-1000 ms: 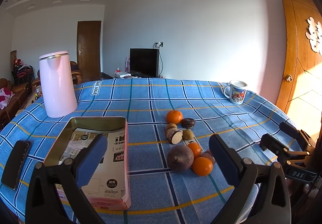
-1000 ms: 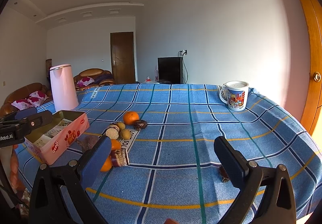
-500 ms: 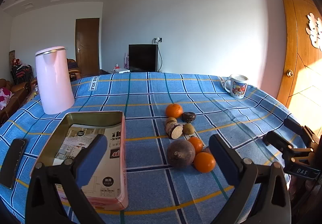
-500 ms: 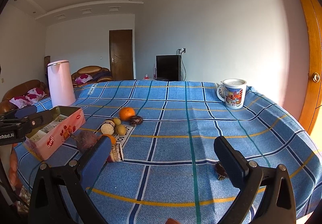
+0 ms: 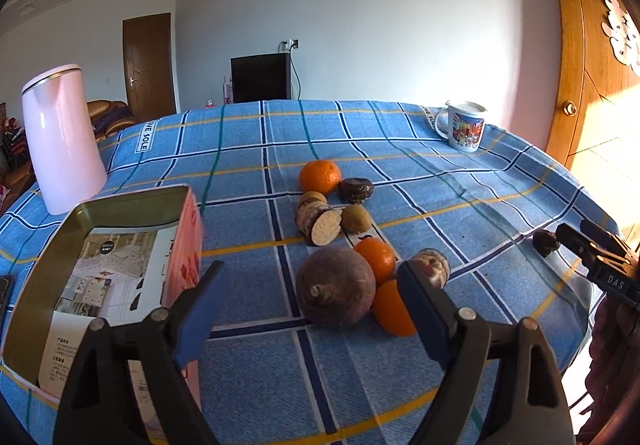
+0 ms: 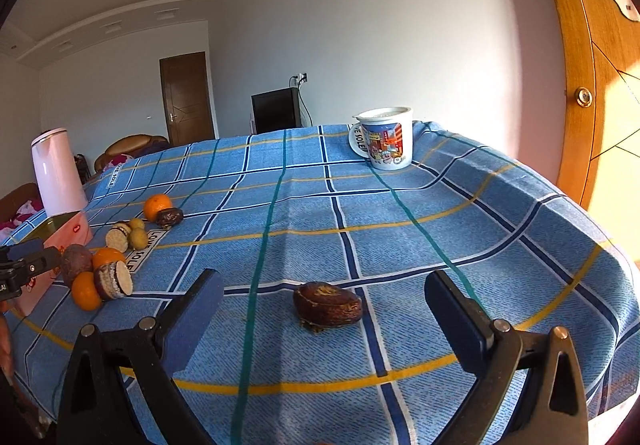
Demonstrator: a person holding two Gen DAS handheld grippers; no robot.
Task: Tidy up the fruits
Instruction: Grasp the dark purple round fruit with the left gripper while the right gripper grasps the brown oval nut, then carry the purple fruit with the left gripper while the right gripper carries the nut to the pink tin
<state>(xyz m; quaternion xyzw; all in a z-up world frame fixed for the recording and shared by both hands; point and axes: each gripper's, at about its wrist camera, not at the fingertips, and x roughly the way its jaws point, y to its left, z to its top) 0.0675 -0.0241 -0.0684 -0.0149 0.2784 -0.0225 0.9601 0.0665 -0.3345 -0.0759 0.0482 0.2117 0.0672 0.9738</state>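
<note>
Fruits sit loose on the blue checked tablecloth, none held. Left gripper: jaws apart, have just been closing in, nothing clamped; the big dull-purple round fruit lies ahead between the blue pads, not touching them. Packed against it: two oranges, one behind and one partly hidden by the right pad, plus a cut brown piece. Further out: a sliced root with white face, a small green-brown fruit, a dark wrinkled fruit, a third orange.

Right gripper: jaws wide apart, empty. A lone dark brown wrinkled fruit lies on the cloth ahead between its pads, well apart from the main cluster.

View differences: left wrist looks down into the open pink tin, printed paper inside; right wrist shows only its outer corner and rim. Right wrist shows the lone fruit close up; left wrist sees it as a small dark lump at the right gripper's tip. Each view catches the other gripper at its frame edge.

Edges: lone fruit sits near the front-right table edge, cloth drops away beyond it. Mug stands at the far right corner, pink kettle far left behind the tin. Centre and far cloth is open.
</note>
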